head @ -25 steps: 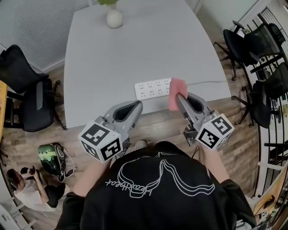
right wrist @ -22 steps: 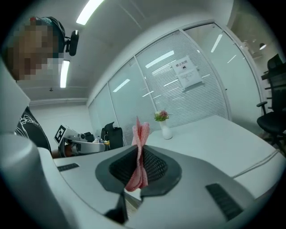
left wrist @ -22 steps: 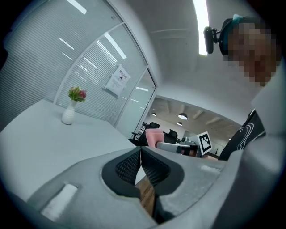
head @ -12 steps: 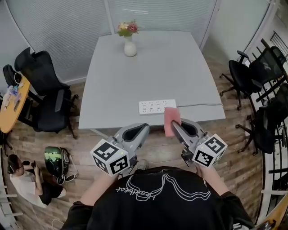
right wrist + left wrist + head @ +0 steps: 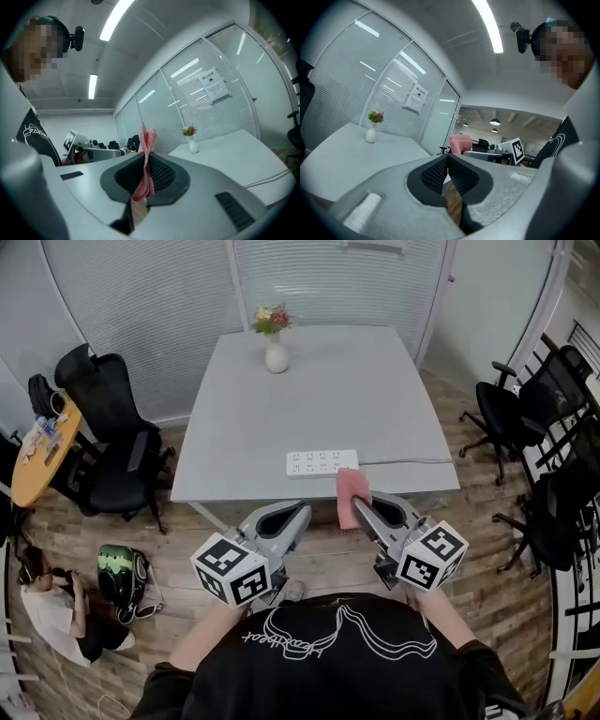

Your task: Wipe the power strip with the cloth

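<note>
Overhead, the grey table [image 5: 309,399] occupies the middle of the head view and is now seen whole and farther off; a second ago only its nearer part filled the frame. The left gripper [image 5: 298,514] is held short of the table's near edge, and the left gripper view shows its jaws pressed together with nothing between them. The right gripper [image 5: 357,506], beside it, has its jaws clamped on the pink cloth [image 5: 350,493], which stands up past the jaw tips as a folded flap. Both grippers sit closer to the person's body than before. The white power strip [image 5: 322,463] lies flat close to the near edge of the table, its cable [image 5: 412,461] running off to the right. A second ago the cloth covered the strip's right end. Now only its top edge meets the strip's lower right corner, and contact cannot be judged. A white vase [image 5: 276,354] of flowers stands at the table's far edge.
</note>
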### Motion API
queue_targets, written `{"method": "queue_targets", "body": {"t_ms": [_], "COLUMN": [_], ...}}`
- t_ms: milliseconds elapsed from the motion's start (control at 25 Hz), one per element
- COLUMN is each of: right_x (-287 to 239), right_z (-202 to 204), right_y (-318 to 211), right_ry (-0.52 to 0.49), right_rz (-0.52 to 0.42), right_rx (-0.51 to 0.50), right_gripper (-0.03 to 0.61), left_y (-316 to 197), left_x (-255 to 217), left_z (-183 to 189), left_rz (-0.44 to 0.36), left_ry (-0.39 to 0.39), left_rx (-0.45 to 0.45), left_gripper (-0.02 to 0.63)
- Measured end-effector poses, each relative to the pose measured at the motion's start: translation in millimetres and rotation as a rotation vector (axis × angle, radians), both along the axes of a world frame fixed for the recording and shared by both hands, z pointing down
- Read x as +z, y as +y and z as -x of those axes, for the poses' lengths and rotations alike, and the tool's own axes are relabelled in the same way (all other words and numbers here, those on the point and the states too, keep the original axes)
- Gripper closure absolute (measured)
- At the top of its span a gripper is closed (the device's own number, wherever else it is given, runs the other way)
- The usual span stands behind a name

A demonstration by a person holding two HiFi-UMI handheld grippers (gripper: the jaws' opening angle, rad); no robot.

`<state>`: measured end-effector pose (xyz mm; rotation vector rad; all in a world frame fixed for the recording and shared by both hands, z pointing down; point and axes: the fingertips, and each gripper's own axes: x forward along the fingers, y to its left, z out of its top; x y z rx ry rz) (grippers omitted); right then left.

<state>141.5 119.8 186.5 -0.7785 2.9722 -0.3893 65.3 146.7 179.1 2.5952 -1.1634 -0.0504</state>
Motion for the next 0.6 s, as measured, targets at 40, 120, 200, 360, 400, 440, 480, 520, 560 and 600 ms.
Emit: {"method": "queue_targets", "body": {"t_ms": [40,120,200,360,400,440,480,520,560,600], "right_x": [-0.8,-2.3,-3.7,-4.1,-5.0,-6.4,-7.8,-9.1,-10.4,-11.7], "right_z": [-2.3,-8.2,-14.9,-25.3,-27.0,-28.3,-29.7,-31.4,-33.4,-35.5], "right_y": [4.8,14.7,22.2,33.3,35.4,37.4,39.5,41.6,43.8,46.0], "right_ry": [0.0,0.002,-0.002,0.0,-0.003,-0.007,-0.01,-0.01,-0.009,-0.008], "right_rz": [-0.005,-0.02,-0.031,-0.032,-0.037,-0.043,-0.049,-0.054,-0.057,-0.061], "right_rx": [-0.005,-0.012,-0.013,-0.008,-0.01,-0.013,-0.016,-0.016,-0.016,-0.015], "right_gripper": [0.546,0.546,0.546,0.546,0.546,0.546,0.546,0.546,0.546,0.546], "left_y": [4.3,13.4,21.7,35.7,38.1,40.2,42.3,44.6,46.9,49.2], "left_x": [-1.1,-2.5,-3.0,-2.2,-2.8,-3.9,-5.2,-6.5,-7.7,-9.0], "left_z": [-2.4,-8.9,-15.2,-21.0,-22.1,-23.6,-25.7,-28.3,-31.2,-34.3], "left_rz": [-0.005,-0.015,-0.024,-0.033,-0.035,-0.038,-0.042,-0.045,-0.049,-0.052], "left_ry": [0.0,-0.002,-0.008,-0.017,-0.017,-0.018,-0.019,-0.021,-0.023,-0.026], "left_rx": [-0.005,-0.012,-0.016,-0.034,-0.037,-0.038,-0.038,-0.037,-0.035,-0.034], "left_gripper": [0.6,0.6,0.6,0.6,0.6,0.6,0.6,0.6,0.6,0.6]}}
